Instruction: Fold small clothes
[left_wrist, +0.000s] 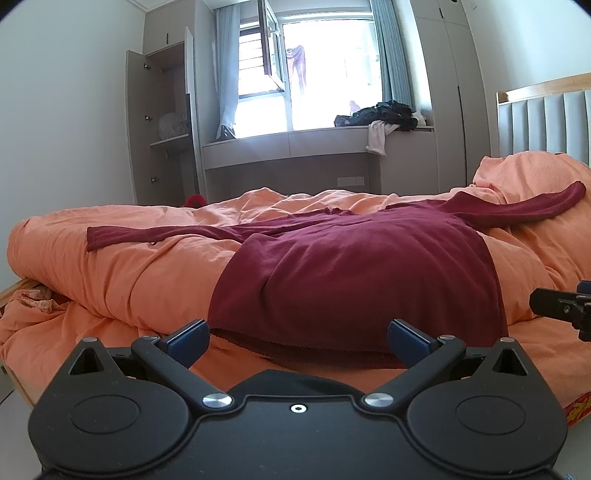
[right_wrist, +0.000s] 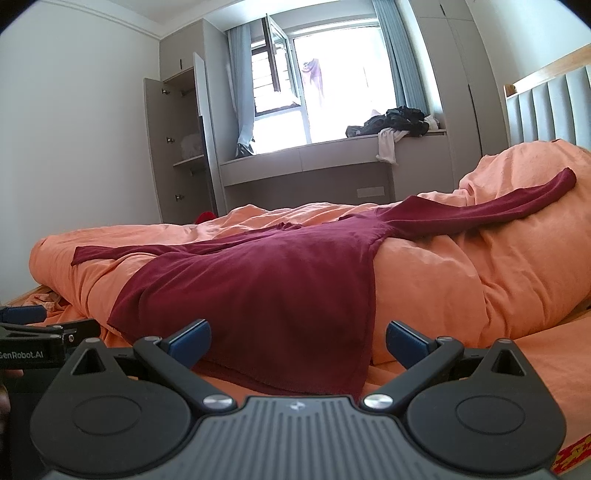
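A long-sleeved top (left_wrist: 351, 266) is spread across a bunched quilt (left_wrist: 122, 266) on the bed, mid-frame. Behind it, upper frame, clothes (left_wrist: 380, 114) are piled on the window ledge (left_wrist: 288, 138).

Both wrist cameras sit low at the near edge of the bed (left_wrist: 92, 280), looking across it toward the window (left_wrist: 325, 74). The left view faces the dark red top (left_wrist: 351, 269) head-on and close. The right view, beside it, sees the same top (right_wrist: 258, 288) left of centre. Both share bed, top, window and headboard (right_wrist: 550, 107); each catches the other gripper at its edge.
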